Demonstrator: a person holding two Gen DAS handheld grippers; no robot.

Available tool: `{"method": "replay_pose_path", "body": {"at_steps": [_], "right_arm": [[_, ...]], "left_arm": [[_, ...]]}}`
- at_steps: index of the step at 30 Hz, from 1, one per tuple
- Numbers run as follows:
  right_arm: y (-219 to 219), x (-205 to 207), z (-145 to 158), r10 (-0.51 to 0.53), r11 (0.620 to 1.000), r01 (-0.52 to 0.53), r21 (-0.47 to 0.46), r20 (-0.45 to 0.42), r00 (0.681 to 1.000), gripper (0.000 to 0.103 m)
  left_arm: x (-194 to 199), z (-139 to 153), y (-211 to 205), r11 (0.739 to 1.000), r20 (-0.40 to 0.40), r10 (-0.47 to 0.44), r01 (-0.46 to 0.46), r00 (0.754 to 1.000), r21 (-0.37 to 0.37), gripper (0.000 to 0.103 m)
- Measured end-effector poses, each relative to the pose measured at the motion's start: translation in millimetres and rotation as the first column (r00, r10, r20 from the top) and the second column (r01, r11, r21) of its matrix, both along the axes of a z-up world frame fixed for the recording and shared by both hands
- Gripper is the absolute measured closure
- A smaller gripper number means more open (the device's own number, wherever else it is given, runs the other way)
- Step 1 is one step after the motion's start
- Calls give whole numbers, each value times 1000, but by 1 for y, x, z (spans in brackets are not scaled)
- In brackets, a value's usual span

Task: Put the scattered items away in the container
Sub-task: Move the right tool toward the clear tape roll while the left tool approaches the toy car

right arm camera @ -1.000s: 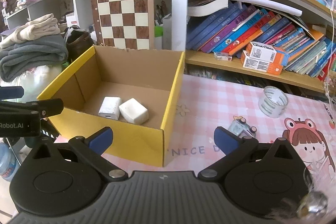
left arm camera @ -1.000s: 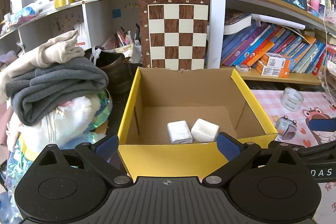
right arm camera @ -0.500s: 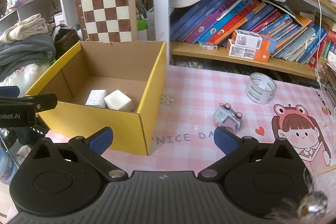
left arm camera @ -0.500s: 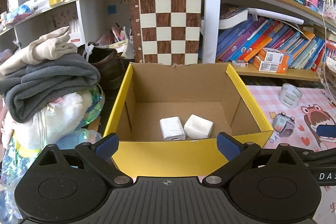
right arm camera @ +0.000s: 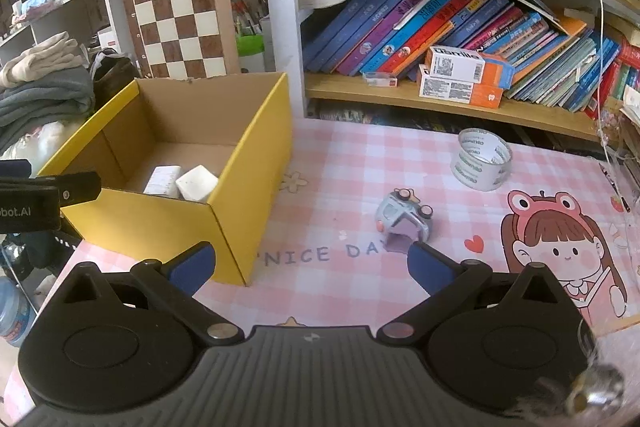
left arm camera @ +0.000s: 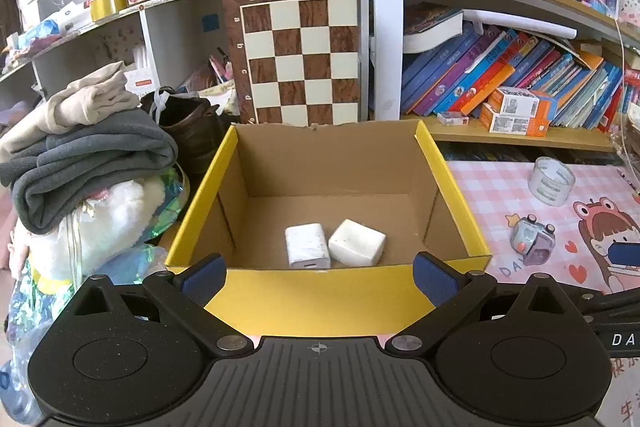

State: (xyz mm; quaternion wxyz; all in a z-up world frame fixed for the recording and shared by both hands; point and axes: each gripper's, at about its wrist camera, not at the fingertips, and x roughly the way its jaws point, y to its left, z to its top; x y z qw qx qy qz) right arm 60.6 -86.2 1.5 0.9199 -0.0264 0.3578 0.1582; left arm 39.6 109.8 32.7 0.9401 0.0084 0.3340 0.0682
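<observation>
A yellow cardboard box [left arm camera: 320, 301] [right arm camera: 256, 187] stands open on the pink checked mat. Two white blocks lie inside it: a charger [left arm camera: 307, 245] [right arm camera: 162, 180] and a cube [left arm camera: 357, 242] [right arm camera: 196, 182]. A small grey toy car [right arm camera: 403, 220] [left arm camera: 534, 239] lies on the mat right of the box. A roll of clear tape [right arm camera: 482, 159] [left arm camera: 551, 181] sits farther back. My left gripper [left arm camera: 318, 277] is open and empty in front of the box. My right gripper [right arm camera: 310, 265] is open and empty, its right finger just before the toy car.
Folded grey and beige clothes [left arm camera: 80, 147] and a white plush pile sit left of the box. A chessboard [left arm camera: 300, 55] leans behind it. A shelf of books [right arm camera: 460, 27] and orange cartons [right arm camera: 460, 75] runs along the back.
The right gripper has moved right, away from the box and toward the toy car. The left gripper has drawn back a little from the box. Both stay open.
</observation>
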Motion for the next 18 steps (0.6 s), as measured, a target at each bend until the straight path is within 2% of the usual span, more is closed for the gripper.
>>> {"method": "replay_pose_path", "body": {"at_steps": [18], "right_arm": [[-78, 8, -10, 27, 999, -27, 28, -30, 999, 0]], "left_arm": [[3, -4, -82, 999, -30, 11, -10, 999, 39, 2]]}}
